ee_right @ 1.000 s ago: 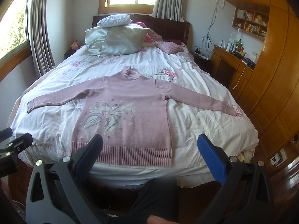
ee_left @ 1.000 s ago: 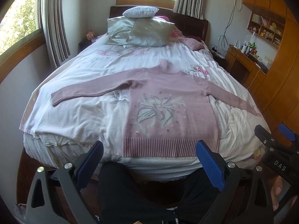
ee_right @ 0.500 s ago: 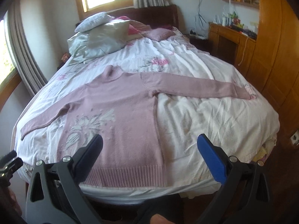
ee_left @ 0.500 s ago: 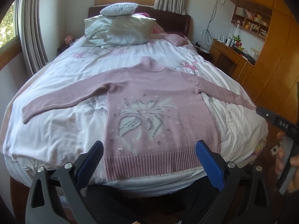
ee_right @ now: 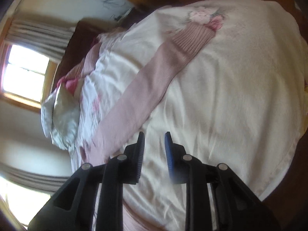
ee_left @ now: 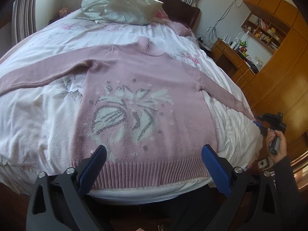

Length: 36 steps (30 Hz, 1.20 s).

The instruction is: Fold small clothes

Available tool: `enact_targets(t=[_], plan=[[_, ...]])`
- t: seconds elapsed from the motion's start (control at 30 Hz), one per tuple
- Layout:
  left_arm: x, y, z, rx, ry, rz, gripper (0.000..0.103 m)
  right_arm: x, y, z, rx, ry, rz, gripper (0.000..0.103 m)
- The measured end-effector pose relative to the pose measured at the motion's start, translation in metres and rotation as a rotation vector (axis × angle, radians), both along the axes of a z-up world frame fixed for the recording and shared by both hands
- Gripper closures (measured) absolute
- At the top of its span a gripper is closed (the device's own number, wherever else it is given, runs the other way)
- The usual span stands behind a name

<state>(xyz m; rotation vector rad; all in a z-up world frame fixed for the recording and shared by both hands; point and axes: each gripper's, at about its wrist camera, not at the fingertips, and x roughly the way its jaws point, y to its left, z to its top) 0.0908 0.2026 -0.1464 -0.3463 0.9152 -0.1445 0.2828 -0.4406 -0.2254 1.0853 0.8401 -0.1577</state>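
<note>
White floral bedding (ee_left: 38, 115) covers the bed and carries the pink sweater (ee_left: 146, 104), laid flat, face up, both sleeves extended outward, ready for folding. Left tongs (ee_left: 154, 165) hover above the ribbed hem, jaws spread wide, gripping nothing. Right sleeve (ee_right: 154, 77) runs toward the bed's edge, cuff (ee_right: 190, 38) resting on the bedding. Right tongs (ee_right: 154, 144) sit beside this sleeve, jaws narrowed but parted, pinching nothing; this placement suggests the sleeve is the first grasp.
</note>
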Motion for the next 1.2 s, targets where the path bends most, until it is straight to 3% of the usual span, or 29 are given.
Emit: enact_targets(t=[0.17, 0.3, 0.5, 0.7, 0.8, 0.9, 1.1, 1.2], plan=[[0.018, 0.003, -0.016, -0.028, 0.049, 0.026, 0.004, 0.030, -0.084, -0.029, 0.113, -0.033, -0.174, 0.083], [0.033, -0.004, -0.023, -0.025, 0.078, 0.029, 0.004, 0.050, -0.124, -0.054, 0.176, -0.030, -0.269, 0.083], [0.045, -0.015, -0.030, -0.010, 0.110, 0.024, 0.004, 0.069, -0.148, -0.080, 0.189, 0.042, -0.328, 0.077], [0.048, -0.023, -0.034, -0.008, 0.122, 0.014, 0.004, 0.081, -0.149, -0.088, 0.174, 0.032, -0.325, 0.073], [0.048, -0.024, -0.035, -0.001, 0.129, 0.018, 0.004, 0.094, -0.150, -0.087, 0.163, 0.029, -0.302, 0.076], [0.045, -0.017, -0.033, -0.042, 0.132, 0.025, 0.004, 0.103, -0.146, -0.073, 0.109, 0.026, -0.281, 0.096], [0.037, 0.001, -0.040, -0.245, 0.138, 0.022, 0.004, 0.124, -0.097, 0.009, -0.050, -0.088, -0.135, 0.098], [0.031, 0.003, -0.035, -0.274, 0.119, 0.018, 0.004, 0.134, -0.055, 0.056, -0.121, -0.151, -0.040, 0.098]])
